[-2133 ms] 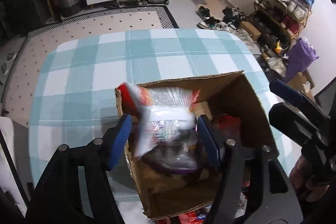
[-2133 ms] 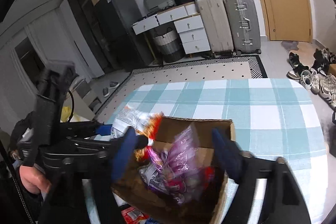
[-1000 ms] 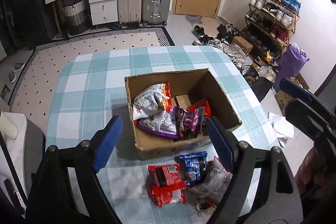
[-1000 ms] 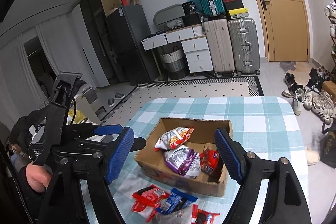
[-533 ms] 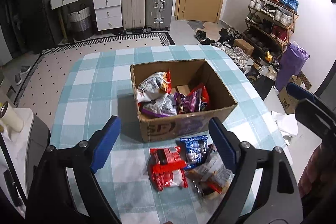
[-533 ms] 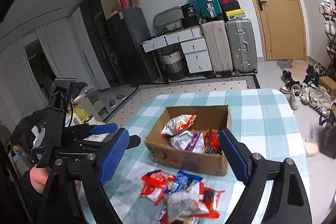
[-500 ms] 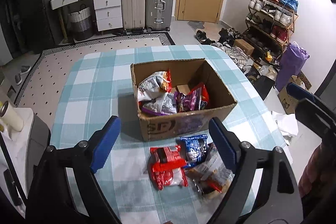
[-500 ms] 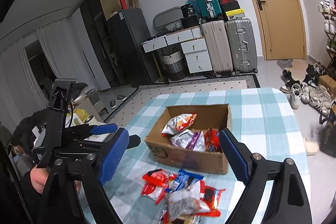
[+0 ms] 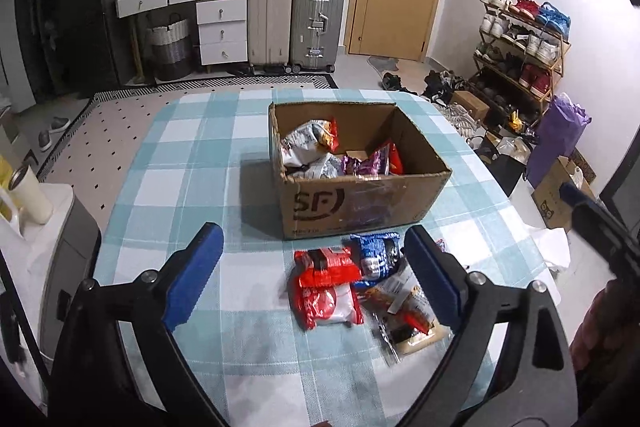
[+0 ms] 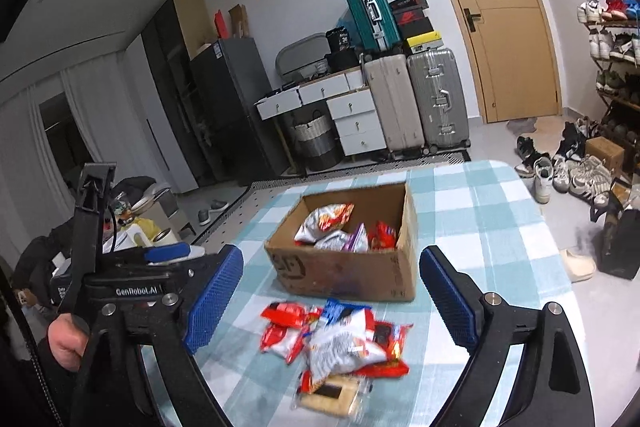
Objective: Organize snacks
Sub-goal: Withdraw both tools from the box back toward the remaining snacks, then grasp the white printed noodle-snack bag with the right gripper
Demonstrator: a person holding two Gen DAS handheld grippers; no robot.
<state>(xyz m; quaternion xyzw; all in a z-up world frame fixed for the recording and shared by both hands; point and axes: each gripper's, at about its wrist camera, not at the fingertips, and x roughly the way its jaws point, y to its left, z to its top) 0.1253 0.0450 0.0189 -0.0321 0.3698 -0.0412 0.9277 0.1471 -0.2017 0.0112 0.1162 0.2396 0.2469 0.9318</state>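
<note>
An open cardboard box stands mid-table and holds a white-and-orange bag, a purple bag and red packets. Just in front of it lies a loose pile: a red packet, a blue packet and a clear-wrapped one. The pile also shows in the right wrist view, below the box. My left gripper hovers back from the box over the pile, jaws opening, nothing between them. My right gripper does likewise, jaws opening and empty.
A teal-and-white checked cloth covers the table. A white unit with a cream tumbler stands off the table's left edge. A hand holds the left tool. Suitcases, drawers, a door and a shoe rack line the room beyond.
Both grippers let go of the bags they held in the box and drew back from it. Their jaws widened, and the loose pile in front of the box came into view.
</note>
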